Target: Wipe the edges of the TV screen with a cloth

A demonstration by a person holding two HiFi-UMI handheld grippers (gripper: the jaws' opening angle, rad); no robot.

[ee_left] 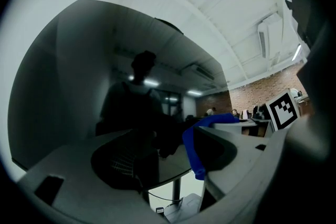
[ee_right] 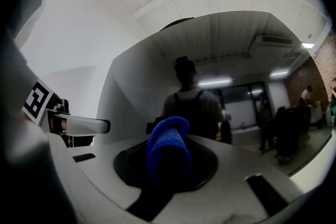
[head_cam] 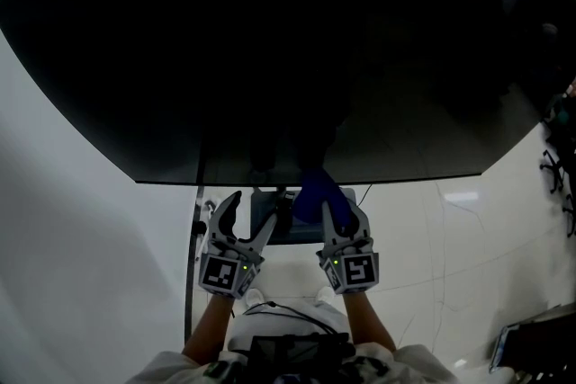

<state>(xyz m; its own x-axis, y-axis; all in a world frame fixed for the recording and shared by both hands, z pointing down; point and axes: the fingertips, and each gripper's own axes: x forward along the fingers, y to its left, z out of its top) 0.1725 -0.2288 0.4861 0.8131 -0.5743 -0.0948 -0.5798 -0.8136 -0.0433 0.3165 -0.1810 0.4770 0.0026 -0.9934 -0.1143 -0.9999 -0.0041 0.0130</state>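
Note:
The big dark TV screen point(head_cam: 288, 58) fills the upper head view, and its bottom edge point(head_cam: 378, 182) runs just beyond both grippers. My right gripper point(head_cam: 329, 204) is shut on a blue cloth point(head_cam: 314, 192) whose top sits at that bottom edge. In the right gripper view the cloth point(ee_right: 168, 152) bulges up between the jaws of the right gripper point(ee_right: 168, 165), facing the screen point(ee_right: 236, 60). My left gripper point(head_cam: 251, 209) stands open and empty a hand's width to the left, below the same edge. In the left gripper view the cloth point(ee_left: 195, 150) shows at the right.
The TV's stand base point(head_cam: 277, 227) lies between the grippers on a glossy white floor point(head_cam: 450, 238). A white wall point(head_cam: 81, 238) is at the left with a thin dark upright point(head_cam: 190, 283). Office chairs point(head_cam: 560, 157) and a dark box point(head_cam: 531, 346) are at the right.

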